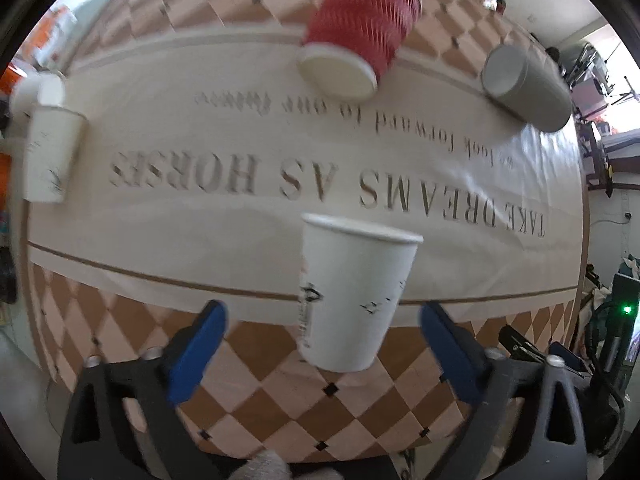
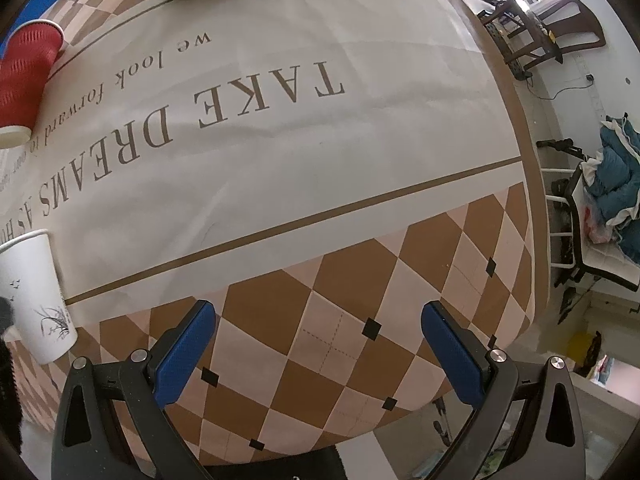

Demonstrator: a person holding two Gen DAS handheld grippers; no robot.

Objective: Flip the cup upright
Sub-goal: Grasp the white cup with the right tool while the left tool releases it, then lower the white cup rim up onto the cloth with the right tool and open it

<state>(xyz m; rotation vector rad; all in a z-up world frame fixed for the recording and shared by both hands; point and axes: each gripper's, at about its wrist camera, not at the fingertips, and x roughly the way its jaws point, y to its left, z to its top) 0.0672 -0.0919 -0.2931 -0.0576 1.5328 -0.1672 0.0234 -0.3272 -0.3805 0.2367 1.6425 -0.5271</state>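
A white paper cup (image 1: 348, 296) stands upright on the table, mouth up, just ahead of my left gripper (image 1: 322, 316), which is open with its blue fingers apart on either side of the cup's lower half, not touching it. The same cup shows at the left edge of the right wrist view (image 2: 34, 296). A red ribbed cup (image 1: 360, 28) lies on its side at the far edge; it also shows in the right wrist view (image 2: 26, 76). A grey cup (image 1: 528, 88) lies on its side at the far right. My right gripper (image 2: 318, 320) is open and empty over the checkered cloth.
Another white paper cup (image 1: 50, 152) lies at the far left. The tablecloth (image 2: 320, 152) bears printed words. The table's right edge (image 2: 532, 200) drops off to a floor with chairs and a blue bundle (image 2: 618, 176).
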